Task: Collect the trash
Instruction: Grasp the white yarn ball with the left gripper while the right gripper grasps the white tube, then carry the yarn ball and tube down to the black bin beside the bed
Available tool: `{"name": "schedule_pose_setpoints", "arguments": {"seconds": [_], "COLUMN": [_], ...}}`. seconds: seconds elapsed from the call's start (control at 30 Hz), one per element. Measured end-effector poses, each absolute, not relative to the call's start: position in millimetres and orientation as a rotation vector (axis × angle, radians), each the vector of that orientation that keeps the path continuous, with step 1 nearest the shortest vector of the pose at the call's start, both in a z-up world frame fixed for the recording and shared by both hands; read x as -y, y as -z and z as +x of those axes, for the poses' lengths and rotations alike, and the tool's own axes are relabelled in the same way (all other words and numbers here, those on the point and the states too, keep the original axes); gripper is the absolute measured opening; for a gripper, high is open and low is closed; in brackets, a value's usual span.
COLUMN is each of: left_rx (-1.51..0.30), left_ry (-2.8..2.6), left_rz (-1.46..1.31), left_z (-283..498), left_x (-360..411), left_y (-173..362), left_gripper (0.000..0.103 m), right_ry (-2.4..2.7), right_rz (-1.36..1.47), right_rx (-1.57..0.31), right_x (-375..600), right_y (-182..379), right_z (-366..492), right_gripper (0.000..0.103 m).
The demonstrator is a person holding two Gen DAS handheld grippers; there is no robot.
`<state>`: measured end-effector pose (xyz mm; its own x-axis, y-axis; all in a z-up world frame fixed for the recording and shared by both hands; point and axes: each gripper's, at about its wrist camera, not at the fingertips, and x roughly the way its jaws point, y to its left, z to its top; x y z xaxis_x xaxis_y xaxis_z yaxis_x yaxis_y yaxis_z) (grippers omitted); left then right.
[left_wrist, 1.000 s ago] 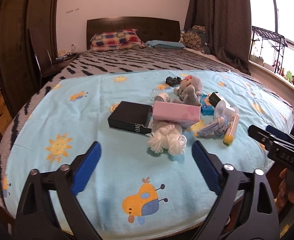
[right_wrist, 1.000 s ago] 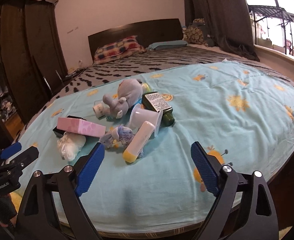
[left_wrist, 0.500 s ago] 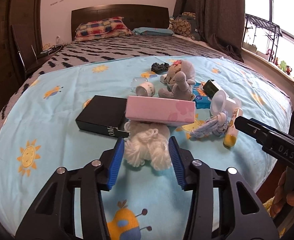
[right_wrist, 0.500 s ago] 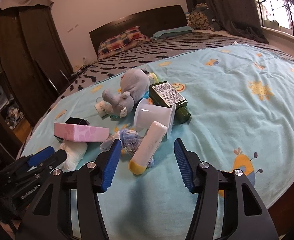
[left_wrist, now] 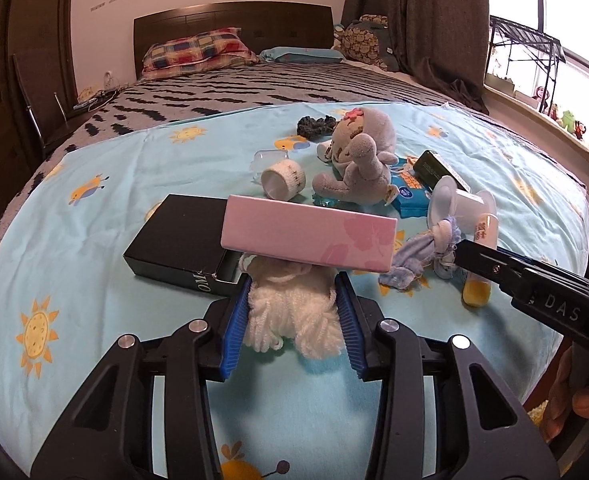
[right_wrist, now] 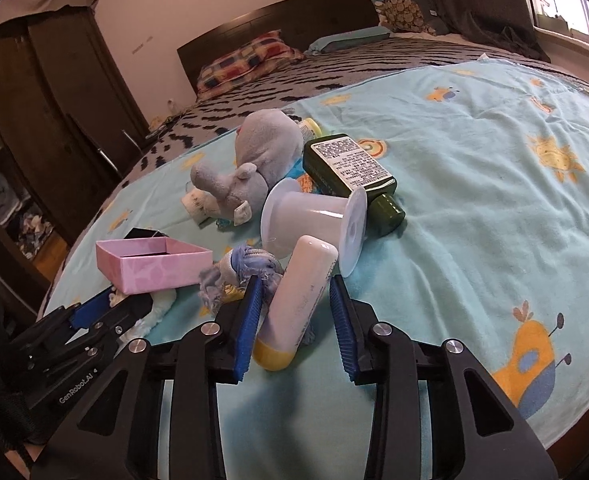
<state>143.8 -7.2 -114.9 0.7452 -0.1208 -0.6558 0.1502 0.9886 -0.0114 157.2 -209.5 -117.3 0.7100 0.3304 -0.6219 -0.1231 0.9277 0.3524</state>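
Note:
A heap of odds and ends lies on the light blue blanket (left_wrist: 94, 272). My left gripper (left_wrist: 293, 284) is closing, and its blue pads press both sides of a white yarn bundle (left_wrist: 294, 312). The bundle lies partly under a pink box (left_wrist: 306, 236), which leans on a black box (left_wrist: 174, 236). My right gripper (right_wrist: 295, 282) is also closing around a white tube with a yellow cap (right_wrist: 298, 304). The left pad touches the tube and a gap shows at the right pad. A blue rag (right_wrist: 238, 272) lies just left of the tube.
Behind lie a grey plush elephant (left_wrist: 358, 168), a white spool (right_wrist: 314, 216), a green bottle (right_wrist: 350, 164), a blue wipes pack (left_wrist: 408, 188) and a small white cup (left_wrist: 282, 178). Pillows and the headboard (left_wrist: 234, 24) are at the far end. A wardrobe (right_wrist: 54, 120) stands left.
Both grippers moved forward and down to the heap and narrowed from wide open. The left now clamps the yarn, and the right has come around the tube.

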Motion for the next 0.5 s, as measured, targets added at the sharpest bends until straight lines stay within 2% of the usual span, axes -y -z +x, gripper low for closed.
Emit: {"name": "schedule_pose_setpoints", "arguments": {"seconds": [0.33,0.5], "left_rx": [-0.705,-0.674], "left_ry": [0.167,0.178], "left_rz": [0.034,0.027], "left_z": [118.2,90.1], "left_x": [2.2,-0.3], "left_y": [106.1,93.5], "left_gripper": [0.035,0.035], "right_ry": [-0.258,-0.266], "right_rz": [0.267,0.222], "right_rx": [-0.703,-0.674], "right_x": [217.4,219.5], "right_y": [98.7,86.6], "right_z": [127.6,102.4], "right_gripper": [0.021,0.021]}}
